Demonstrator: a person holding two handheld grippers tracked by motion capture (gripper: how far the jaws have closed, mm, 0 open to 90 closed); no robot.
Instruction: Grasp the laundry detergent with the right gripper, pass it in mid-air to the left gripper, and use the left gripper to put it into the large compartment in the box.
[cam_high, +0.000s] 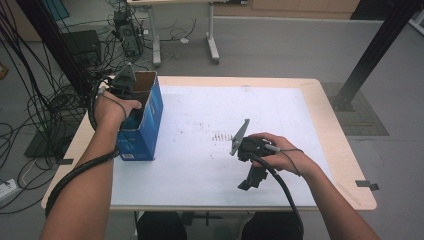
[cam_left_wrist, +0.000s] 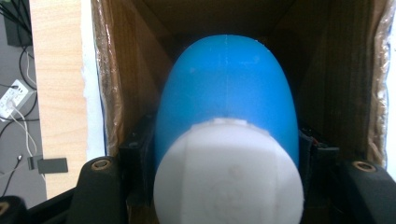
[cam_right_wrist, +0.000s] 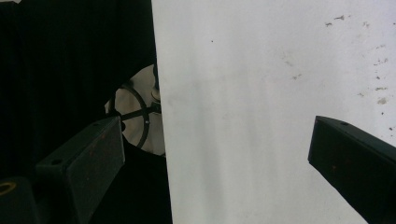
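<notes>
Our left gripper (cam_left_wrist: 224, 186) clamps the blue bottle (cam_left_wrist: 226, 93) by its white cap (cam_left_wrist: 229, 172), long axis pointing down into the box (cam_left_wrist: 121, 70); our right gripper (cam_right_wrist: 215, 154) idles open, well apart.

Bare forearms, black grippers — brass-ringed screw holes (cam_left_wrist: 101, 164), thick black cables (cam_high: 280, 187), grey three-cornered plate (cam_high: 240, 135).

A lab: cable tangles (cam_high: 40, 107), black frame post (cam_high: 372, 52), bare test table (cam_high: 330, 125)
</notes>
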